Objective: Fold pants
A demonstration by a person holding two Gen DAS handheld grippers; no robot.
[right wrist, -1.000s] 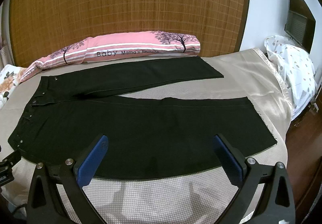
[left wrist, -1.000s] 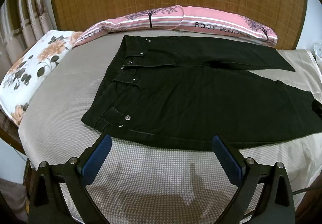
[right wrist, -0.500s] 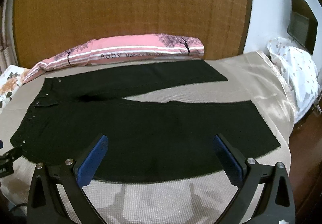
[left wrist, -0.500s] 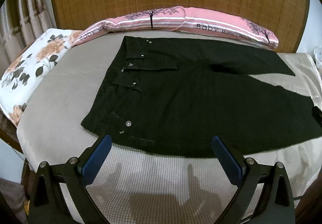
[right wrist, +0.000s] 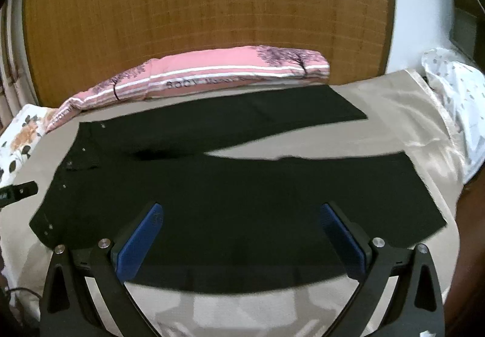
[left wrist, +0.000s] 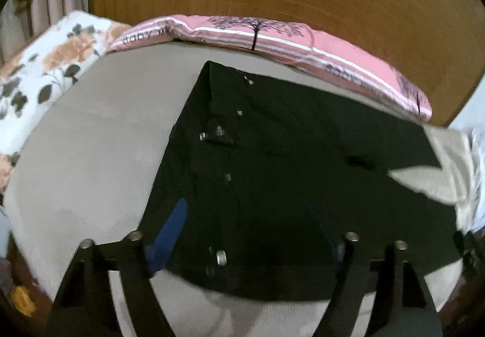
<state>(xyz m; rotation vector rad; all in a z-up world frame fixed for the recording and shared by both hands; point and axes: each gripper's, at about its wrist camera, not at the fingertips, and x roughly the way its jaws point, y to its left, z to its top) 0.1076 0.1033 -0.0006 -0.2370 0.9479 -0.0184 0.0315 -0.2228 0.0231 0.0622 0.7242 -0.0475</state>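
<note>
While closing, left hand-held gripper (left wrist: pixel 247 231) nearer pants (left wrist: pixel 288 170)

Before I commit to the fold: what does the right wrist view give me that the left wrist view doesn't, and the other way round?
Right wrist only: both leg ends of the pants, spread apart in a V, the white spotted bedding at the bed's right edge, and the right gripper open above the near leg.

Left wrist only: a close look at the waistband rivets, with the left gripper over that near corner; its fingers have just been closing but pinch no cloth.

Both: the pants lying flat and unfolded, the pink pillow, the floral pillow and the beige bed cover.
</note>
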